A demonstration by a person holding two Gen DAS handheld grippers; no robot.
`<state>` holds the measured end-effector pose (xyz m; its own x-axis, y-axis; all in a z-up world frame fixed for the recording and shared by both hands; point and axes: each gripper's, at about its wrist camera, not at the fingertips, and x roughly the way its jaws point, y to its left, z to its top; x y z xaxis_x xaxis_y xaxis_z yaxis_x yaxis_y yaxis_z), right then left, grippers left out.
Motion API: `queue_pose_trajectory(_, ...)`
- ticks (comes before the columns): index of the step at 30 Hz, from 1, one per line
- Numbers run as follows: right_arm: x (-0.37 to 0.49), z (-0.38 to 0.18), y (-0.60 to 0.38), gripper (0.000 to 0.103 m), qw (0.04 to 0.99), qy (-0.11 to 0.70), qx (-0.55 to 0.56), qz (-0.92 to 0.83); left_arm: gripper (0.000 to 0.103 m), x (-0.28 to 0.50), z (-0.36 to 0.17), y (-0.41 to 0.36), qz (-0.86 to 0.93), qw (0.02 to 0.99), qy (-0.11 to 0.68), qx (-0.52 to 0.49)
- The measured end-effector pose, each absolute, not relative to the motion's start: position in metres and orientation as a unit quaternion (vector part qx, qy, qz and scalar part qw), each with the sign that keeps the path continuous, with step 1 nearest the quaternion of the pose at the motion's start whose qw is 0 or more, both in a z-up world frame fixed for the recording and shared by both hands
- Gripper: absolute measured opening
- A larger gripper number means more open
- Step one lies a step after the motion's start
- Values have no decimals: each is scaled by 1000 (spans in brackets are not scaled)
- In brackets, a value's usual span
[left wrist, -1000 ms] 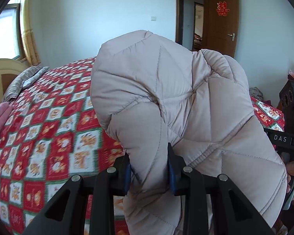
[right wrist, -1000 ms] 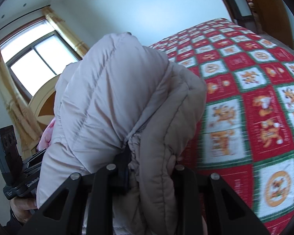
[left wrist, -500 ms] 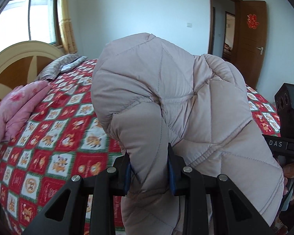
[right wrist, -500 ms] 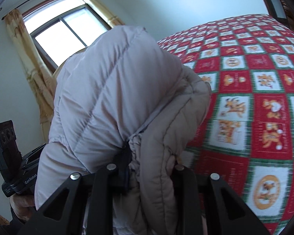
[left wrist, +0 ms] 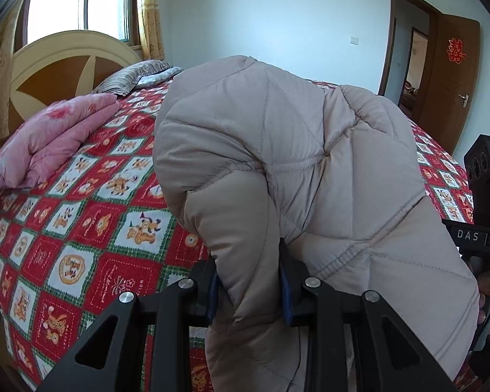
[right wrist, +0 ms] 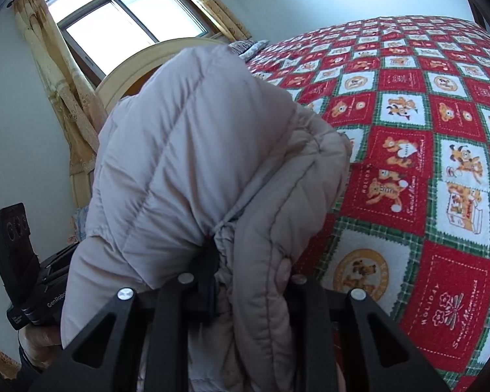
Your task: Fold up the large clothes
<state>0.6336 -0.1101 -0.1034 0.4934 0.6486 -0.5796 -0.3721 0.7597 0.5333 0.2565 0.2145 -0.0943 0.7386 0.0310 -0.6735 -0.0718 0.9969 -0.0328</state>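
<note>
Left wrist view: a puffy, quilted beige down jacket [left wrist: 297,176], stitched in diamond panels with an elastic-gathered seam, bulges up above the bed, a thick fold of it pinched between the blue-lined jaws of the left tool [left wrist: 249,285]. From the right wrist view, the right tool [right wrist: 250,289] clamps another padded edge of the same jacket, near a small round snap. Both tools are closed on the fabric, holding it off the bed. Beneath lies a bedspread [left wrist: 81,238], a woven red, white and green patchwork of cartoon animals, with "HOLIDAY" and "Sweet Memories" legible in the right view. A folded pink quilt [left wrist: 52,137] and a striped pillow [left wrist: 130,76] sit by the rounded wooden headboard [left wrist: 65,62]. The other handheld unit reads "DAS". A brown door [left wrist: 454,75] carries a red paper cutout.
</note>
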Motion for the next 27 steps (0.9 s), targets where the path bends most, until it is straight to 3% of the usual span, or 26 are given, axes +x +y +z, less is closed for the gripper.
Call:
queue_pose_trajectory(6, 639, -110, -108, 26, 845, 411, 165, 299, 34, 258, -105, 219, 36, 931, 364, -18)
queue_pose_trajectory(17, 650, -133, -118, 34, 841, 435, 166, 276, 85, 261, -133, 229, 114, 931, 346, 27)
queue_pose_trajectory(20, 652, -135, -118, 36, 844, 438, 155, 268, 90, 262, -137, 237, 116, 931, 345, 9)
queue_pose_trajectory(27, 656, -138, -120, 41, 846, 452, 127, 251, 91, 263, -139, 239, 120, 931, 344, 3)
